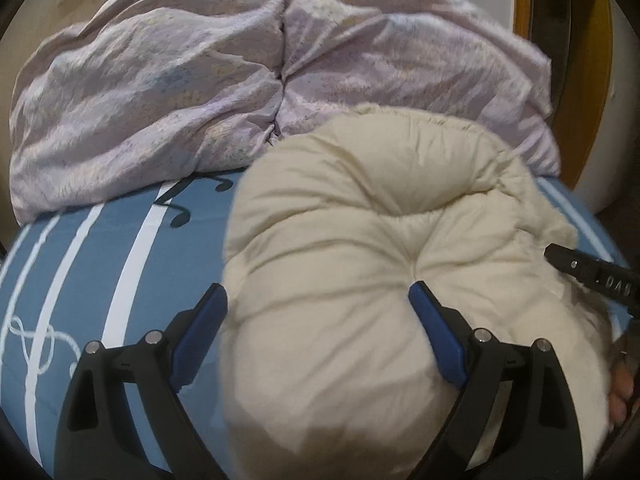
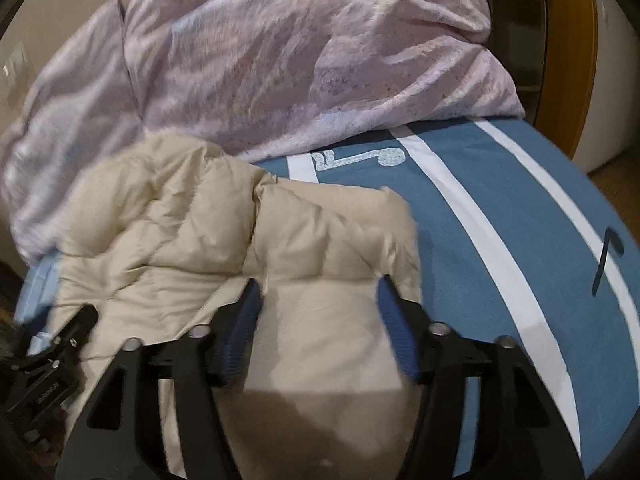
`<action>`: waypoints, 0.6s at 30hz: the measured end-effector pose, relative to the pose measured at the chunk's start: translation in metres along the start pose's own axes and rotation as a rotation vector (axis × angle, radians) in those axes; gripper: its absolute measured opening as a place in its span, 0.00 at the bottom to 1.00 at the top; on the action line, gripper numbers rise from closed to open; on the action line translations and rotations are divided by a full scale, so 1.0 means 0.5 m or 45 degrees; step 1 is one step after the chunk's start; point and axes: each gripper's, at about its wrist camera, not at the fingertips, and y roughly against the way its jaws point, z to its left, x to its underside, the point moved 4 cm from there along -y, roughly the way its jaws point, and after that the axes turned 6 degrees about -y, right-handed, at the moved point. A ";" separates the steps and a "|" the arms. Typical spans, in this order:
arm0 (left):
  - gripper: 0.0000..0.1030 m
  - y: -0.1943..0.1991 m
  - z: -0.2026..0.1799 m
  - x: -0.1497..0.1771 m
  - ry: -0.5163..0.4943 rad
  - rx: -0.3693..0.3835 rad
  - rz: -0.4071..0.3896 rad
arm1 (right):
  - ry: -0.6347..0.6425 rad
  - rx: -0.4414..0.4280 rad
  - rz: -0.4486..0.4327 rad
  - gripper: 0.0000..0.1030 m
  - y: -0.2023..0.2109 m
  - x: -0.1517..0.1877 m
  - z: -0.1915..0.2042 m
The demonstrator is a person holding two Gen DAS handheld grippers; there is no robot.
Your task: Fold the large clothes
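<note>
A cream padded jacket (image 1: 360, 280) lies bunched on a bed covered by a blue sheet (image 1: 120, 272) with white stripes and dark music-note marks. Taking the jacket as the landmark: behind it, toward the far end of the bed, a crumpled pale lilac duvet (image 1: 180, 80) is heaped, its front edge touching the jacket's far side. The left tongs (image 1: 318, 292) stand released, spread wide; the right-hand pad lies against the jacket's quilted top, while the left-hand pad sits just off the jacket's left edge above the sheet, so no grip is made. From the right wrist view, the right tongs (image 2: 320, 292) are likewise released, the blue pads standing either side of a flat panel of the jacket (image 2: 240, 240) without visibly pinching it; the picture is blurred at the pads. The same view shows the sheet (image 2: 500, 220) bare to the jacket's right and the duvet (image 2: 300, 60) beyond it. At the jacket's right edge in the left wrist view, the black tip of the other tool enters, and a person's fingers (image 1: 622, 396) show just below it. Beyond the duvet, to the right, a wooden frame (image 1: 584, 80) is in view.
</note>
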 end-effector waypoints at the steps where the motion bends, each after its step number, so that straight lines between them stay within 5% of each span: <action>1: 0.89 0.011 0.011 0.002 0.018 0.021 0.000 | -0.029 -0.006 -0.008 0.86 0.015 -0.001 -0.015; 8: 0.88 0.045 0.094 0.026 0.195 0.154 0.070 | -0.256 -0.208 0.181 0.87 0.029 0.013 -0.086; 18: 0.88 0.021 0.066 0.051 0.188 0.236 0.147 | -0.304 -0.391 0.373 0.94 -0.031 0.042 -0.060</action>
